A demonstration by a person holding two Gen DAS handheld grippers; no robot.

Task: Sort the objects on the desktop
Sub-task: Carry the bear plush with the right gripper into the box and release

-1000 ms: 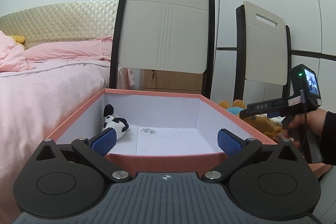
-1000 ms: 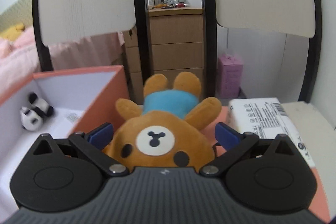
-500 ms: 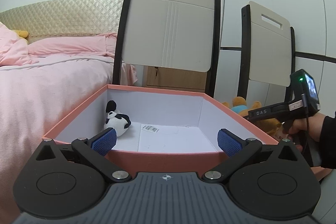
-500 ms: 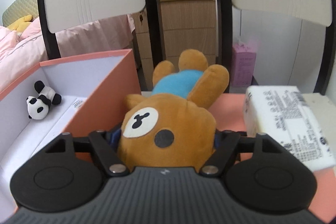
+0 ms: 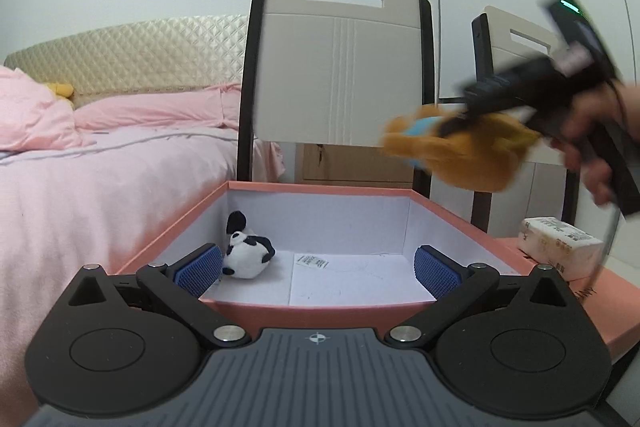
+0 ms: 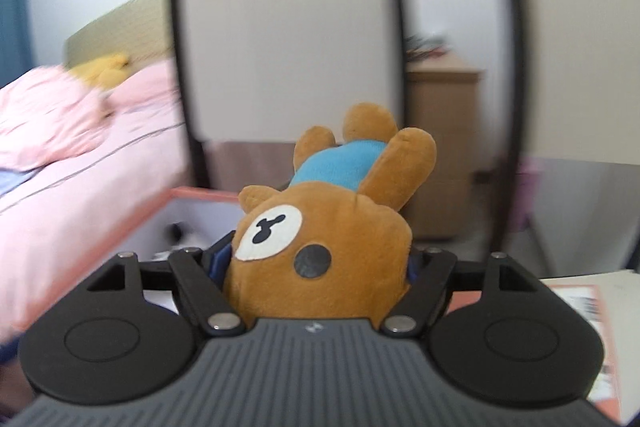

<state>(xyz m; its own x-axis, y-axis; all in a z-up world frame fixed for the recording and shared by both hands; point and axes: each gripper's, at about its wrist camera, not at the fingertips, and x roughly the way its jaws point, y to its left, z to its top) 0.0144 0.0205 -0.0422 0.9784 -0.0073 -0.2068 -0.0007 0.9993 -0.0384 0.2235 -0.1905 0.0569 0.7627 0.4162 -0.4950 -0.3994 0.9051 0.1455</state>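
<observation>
A: Quick one. Where's the bear?

B: The bear (image 6: 320, 239) is up in the air, pinched by my right gripper (image 6: 316, 263). Its jaws have just been closing and the head is squashed between them. From the left view the bear (image 5: 460, 155) hangs above the far right corner of the box (image 5: 320, 311), clear of the rim.

A: Left side?

B: The left gripper (image 5: 318, 267) is spread wide and empty, sitting at the near wall of the box. The panda (image 5: 246, 255) lies inside, near the left wall, just beyond the left pad (image 5: 200, 269).

A: How does the bear handle?

B: I'd say soft and light. The head dents under the pads, body and legs flop out ahead. Plush isn't slippery and won't break, so a drop from low height should be fine. The head is the fattest part, so it's a good hold; a limb would swing more.

A: Risks?

B: The loose legs could catch the rim, I guess. Also the tissue pack (image 5: 560, 247) sits just right of the box on the orange lid (image 5: 616, 307); I'd keep clear of it.

A: Next?

B: Probably move over the open floor of the box, away from the panda, then let go.
</observation>
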